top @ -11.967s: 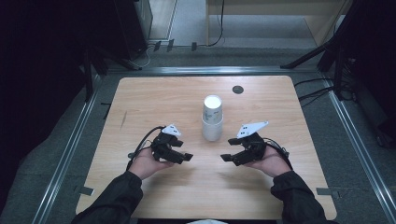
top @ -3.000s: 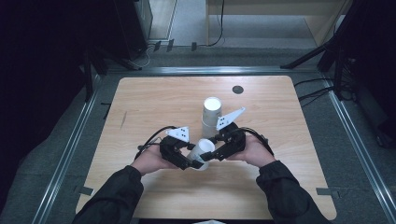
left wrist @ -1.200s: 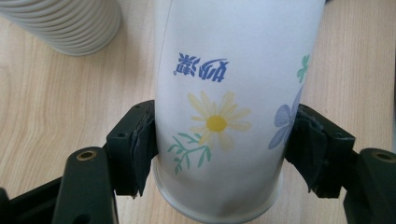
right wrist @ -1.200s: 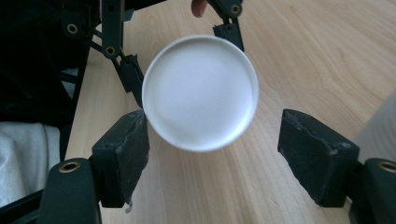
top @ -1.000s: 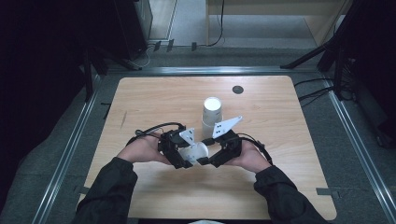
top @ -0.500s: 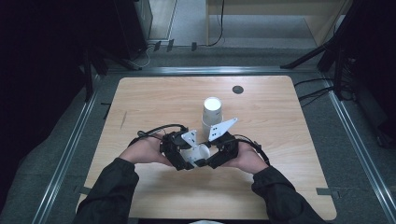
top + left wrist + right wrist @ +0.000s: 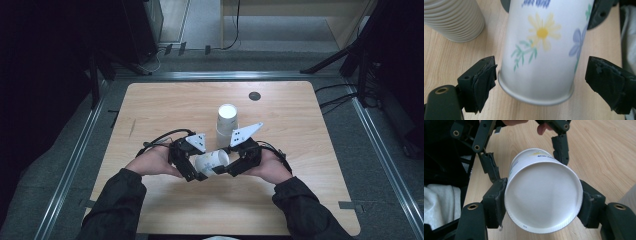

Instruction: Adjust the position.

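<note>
A person at a wooden table point(image 7: 300, 130) holds a flowered paper cup point(image 7: 211, 162) on its side between two grippers, just above the near middle of the tabletop. The right gripper point(image 7: 543, 202) clamps the cup near its base, both pads pressed to the wall. The left gripper point(image 7: 554, 82) stands wide around the rim end (one pad close, the other clear). A stack of ribbed cups point(image 7: 226, 125) stands just behind.

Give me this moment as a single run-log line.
right gripper: shut on flowered paper cup, base end | left gripper: open around cup rim, not touching | cup on its side above table | stack of cups: upright behind
</note>
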The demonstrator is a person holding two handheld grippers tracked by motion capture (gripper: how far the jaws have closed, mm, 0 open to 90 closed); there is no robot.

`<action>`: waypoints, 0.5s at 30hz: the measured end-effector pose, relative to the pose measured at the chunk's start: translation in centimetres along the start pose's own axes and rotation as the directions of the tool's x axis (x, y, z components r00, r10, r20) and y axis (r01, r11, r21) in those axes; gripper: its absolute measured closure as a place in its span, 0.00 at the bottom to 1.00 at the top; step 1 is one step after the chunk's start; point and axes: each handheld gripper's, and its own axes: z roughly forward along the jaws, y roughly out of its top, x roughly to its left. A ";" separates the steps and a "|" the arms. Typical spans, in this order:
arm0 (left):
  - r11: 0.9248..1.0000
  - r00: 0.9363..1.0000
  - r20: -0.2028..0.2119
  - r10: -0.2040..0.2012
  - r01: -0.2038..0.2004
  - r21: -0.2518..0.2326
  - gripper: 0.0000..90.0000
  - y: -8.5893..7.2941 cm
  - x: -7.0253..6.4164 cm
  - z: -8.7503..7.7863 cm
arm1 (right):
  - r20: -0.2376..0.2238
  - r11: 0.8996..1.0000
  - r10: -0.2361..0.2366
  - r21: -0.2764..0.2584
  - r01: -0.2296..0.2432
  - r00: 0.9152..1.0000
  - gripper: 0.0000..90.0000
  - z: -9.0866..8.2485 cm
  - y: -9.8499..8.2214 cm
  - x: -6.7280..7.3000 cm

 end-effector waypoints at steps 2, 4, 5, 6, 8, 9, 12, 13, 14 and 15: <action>0.999 1.000 -0.003 -0.017 0.017 -0.035 0.12 -0.4 0.2 -0.3 | 0.004 1.000 0.002 -0.012 -0.002 1.000 0.38 -0.5 0.0 0.0; 0.998 1.000 0.001 -0.023 0.023 -0.054 0.12 -0.5 0.2 -0.4 | 0.001 1.000 0.003 -0.014 -0.003 1.000 0.38 -0.6 0.0 0.0; 0.997 1.000 0.003 -0.026 0.026 -0.070 0.12 -0.6 0.3 -0.5 | -0.001 1.000 0.006 -0.017 -0.006 1.000 0.38 -0.8 0.0 0.0; 0.997 1.000 0.001 -0.023 0.023 -0.077 0.12 -0.7 0.3 -0.6 | -0.002 1.000 0.006 -0.022 -0.006 1.000 0.38 -0.9 0.0 0.0; 0.991 0.999 0.022 -0.038 0.040 -0.124 0.12 -0.9 0.3 -0.9 | -0.006 0.999 0.008 -0.032 -0.008 1.000 0.38 -1.2 0.0 0.1; 0.990 0.999 0.025 -0.038 0.041 -0.134 0.12 -1.0 0.3 -1.0 | -0.005 0.999 0.006 -0.034 -0.006 1.000 0.38 -1.3 0.0 0.1; 0.985 0.998 0.037 -0.048 0.053 -0.163 0.12 -1.2 0.2 -0.9 | -0.012 0.999 0.007 -0.047 -0.007 1.000 0.38 -1.5 0.1 0.2; 0.985 0.998 0.037 -0.048 0.053 -0.163 0.12 -1.2 0.2 -0.9 | -0.012 0.999 0.007 -0.047 -0.007 1.000 0.38 -1.5 0.1 0.2; 0.984 0.998 0.039 -0.048 0.054 -0.167 0.12 -1.3 0.2 -0.9 | -0.016 0.998 0.008 -0.057 -0.009 1.000 0.38 -1.6 0.2 0.2; 0.984 0.998 0.040 -0.050 0.056 -0.169 0.12 -1.3 0.1 -0.8 | -0.016 0.998 0.008 -0.057 -0.009 1.000 0.38 -1.6 0.2 0.2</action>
